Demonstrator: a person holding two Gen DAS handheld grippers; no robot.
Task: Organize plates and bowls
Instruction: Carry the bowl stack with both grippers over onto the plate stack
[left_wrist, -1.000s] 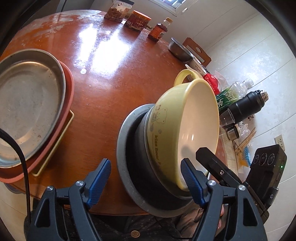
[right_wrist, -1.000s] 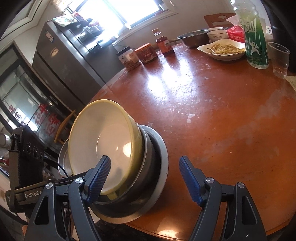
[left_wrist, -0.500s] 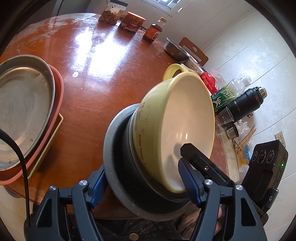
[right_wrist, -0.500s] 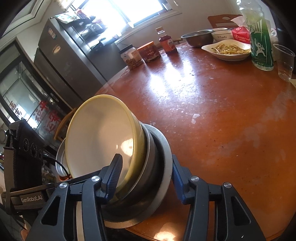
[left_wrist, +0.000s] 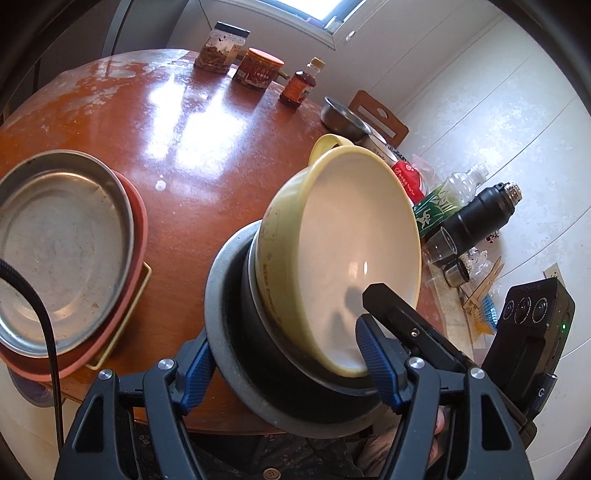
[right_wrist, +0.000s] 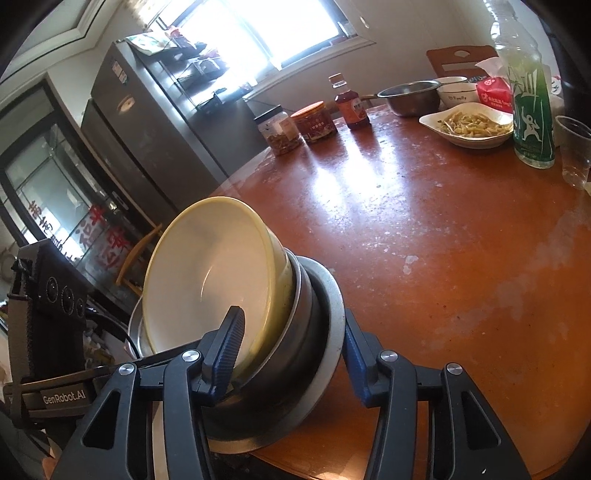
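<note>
Bowls nested in a tilted stack (left_wrist: 295, 332), yellow bowl (left_wrist: 351, 240) innermost, sit at the desk (left_wrist: 184, 147) edge, both the left claw (left_wrist: 284, 365) and right claw (right_wrist: 288, 350) clamped across the rims, likely heavy, stiff, slippery, prone to sliding apart.

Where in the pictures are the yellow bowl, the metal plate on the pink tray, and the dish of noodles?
yellow bowl (left_wrist: 347, 236): left wrist view, on its pale inside wall.
metal plate (left_wrist: 55, 251): left wrist view, on its flat bottom.
dish of noodles (right_wrist: 436, 127): right wrist view, on its white near rim.
</note>
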